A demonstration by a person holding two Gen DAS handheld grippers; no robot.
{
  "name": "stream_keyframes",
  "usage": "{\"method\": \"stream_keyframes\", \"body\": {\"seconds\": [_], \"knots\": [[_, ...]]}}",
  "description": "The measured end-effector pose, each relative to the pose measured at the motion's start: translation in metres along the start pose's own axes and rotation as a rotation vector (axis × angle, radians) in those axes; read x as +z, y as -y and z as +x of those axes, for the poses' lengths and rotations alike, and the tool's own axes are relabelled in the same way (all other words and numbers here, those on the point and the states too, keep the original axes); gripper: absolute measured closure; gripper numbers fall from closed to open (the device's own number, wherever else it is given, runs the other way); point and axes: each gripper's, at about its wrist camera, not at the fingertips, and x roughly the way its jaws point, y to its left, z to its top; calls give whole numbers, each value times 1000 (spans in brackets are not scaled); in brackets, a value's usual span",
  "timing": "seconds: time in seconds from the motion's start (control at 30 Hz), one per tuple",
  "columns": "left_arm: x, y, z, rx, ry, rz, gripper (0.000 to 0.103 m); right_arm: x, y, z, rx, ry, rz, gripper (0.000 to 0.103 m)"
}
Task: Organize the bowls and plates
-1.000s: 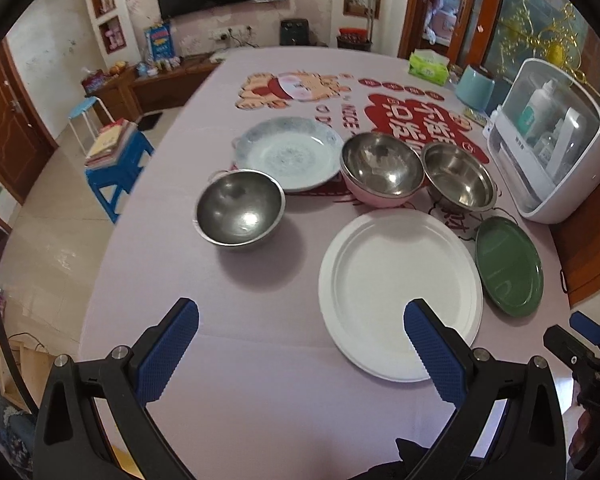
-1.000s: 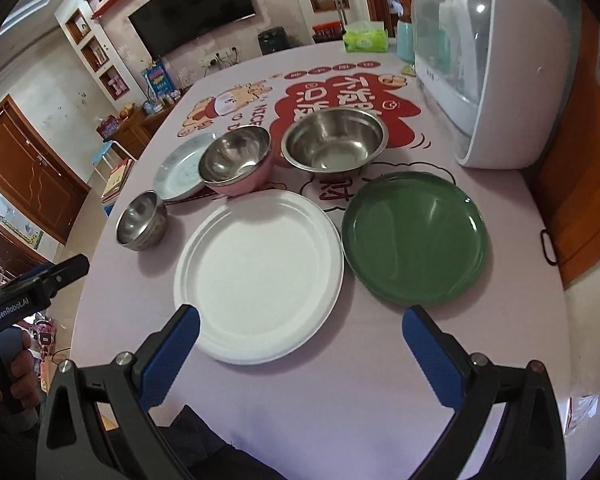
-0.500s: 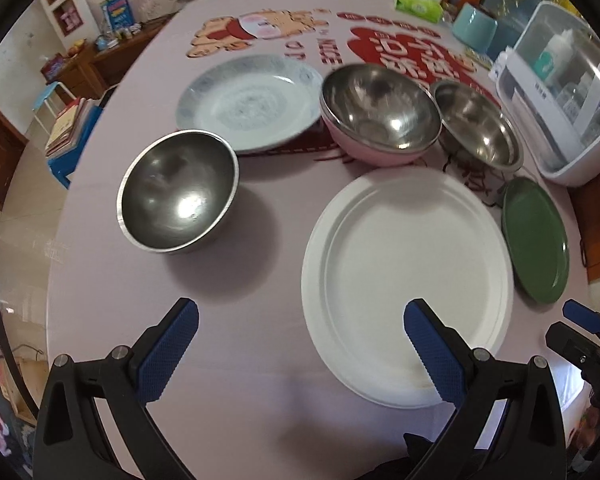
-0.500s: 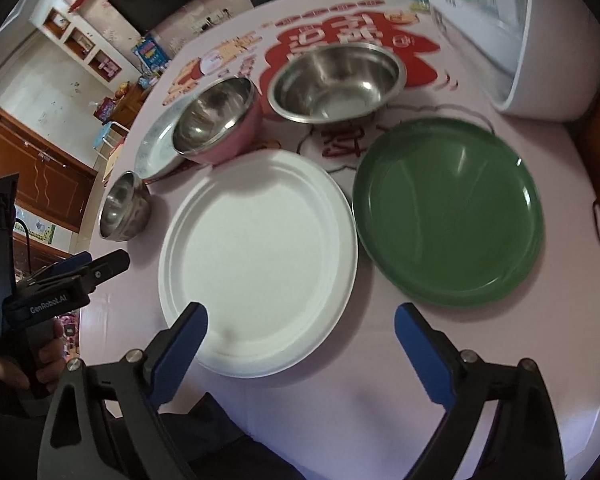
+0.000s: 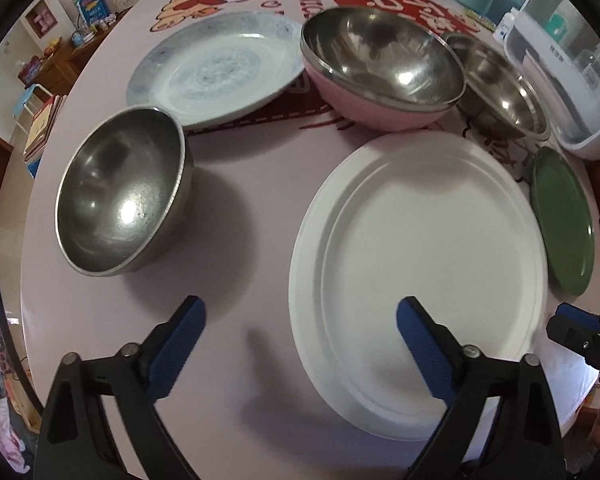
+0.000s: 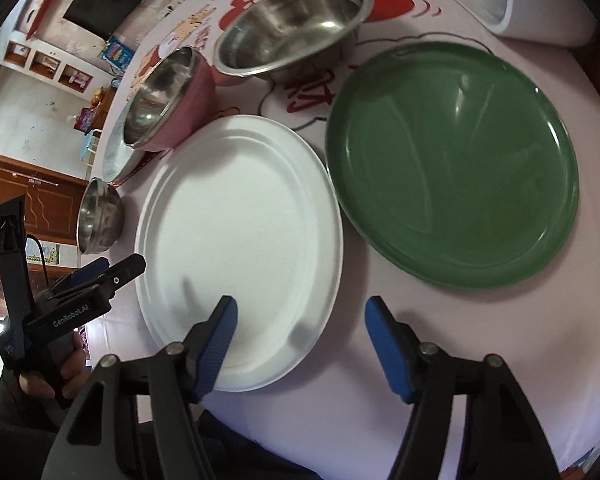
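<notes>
Left wrist view: the left hand-held gripper [image 5: 298, 336] points down at the counter [image 5: 236, 208], jaws wide but just closing a little, straddling the near-left rim of the white plate [image 5: 418, 280] with nothing gripped. The small steel bowl [image 5: 120, 192] sits just left, the patterned plate [image 5: 220, 66] behind it, and the pink bowl [image 5: 382, 70] and wide steel bowl [image 5: 500, 84] beyond. The green plate [image 5: 562, 220] lies just past the white one's right edge.

Right wrist view: the right hand-held gripper [image 6: 300, 344] is about half open, jaws just closing, one pad over the white plate's [image 6: 240, 216] near rim, the other over bare cloth; nothing pinched yet. The green plate [image 6: 452, 160] lies just beside it. The left hand-held gripper [image 6: 100, 276] shows at the left edge.

The step looks like lifting the white plate. Best to slide one pad under the thin rim, pinch firmly, lift level. Both tools crowd this near edge, so they could clash, and the green plate nearly touches the white one.
</notes>
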Motion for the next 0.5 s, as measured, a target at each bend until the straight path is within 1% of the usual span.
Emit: {"method": "stream_keyframes", "body": {"seconds": [0.03, 0.1, 0.17, 0.23, 0.3, 0.37, 0.43, 0.5], "knots": [[0, 0, 2, -10, -5, -5, 17, 0, 1, 1, 4, -4, 6, 41], [0, -1, 7, -27, -19, -19, 19, 1, 3, 2, 7, -6, 12, 45], [0, -2, 11, -34, -30, -28, 23, 2, 4, 4, 8, -8, 15, 48], [-1, -2, 14, -40, -38, -32, 32, 3, 5, 6, 10, -10, 19, 51], [0, -2, 18, -42, -47, -36, 38, 4, 6, 7, 19, -11, 25, 53], [-1, -4, 23, -55, -56, -48, 40, 4, 8, 10, 27, -16, 33, 56], [-2, -3, 26, -67, -65, -59, 47, 4, 10, 12, 33, -17, 46, 59], [-1, -3, 29, -78, -74, -67, 51, 4, 13, 13, 49, -19, 64, 63]]}}
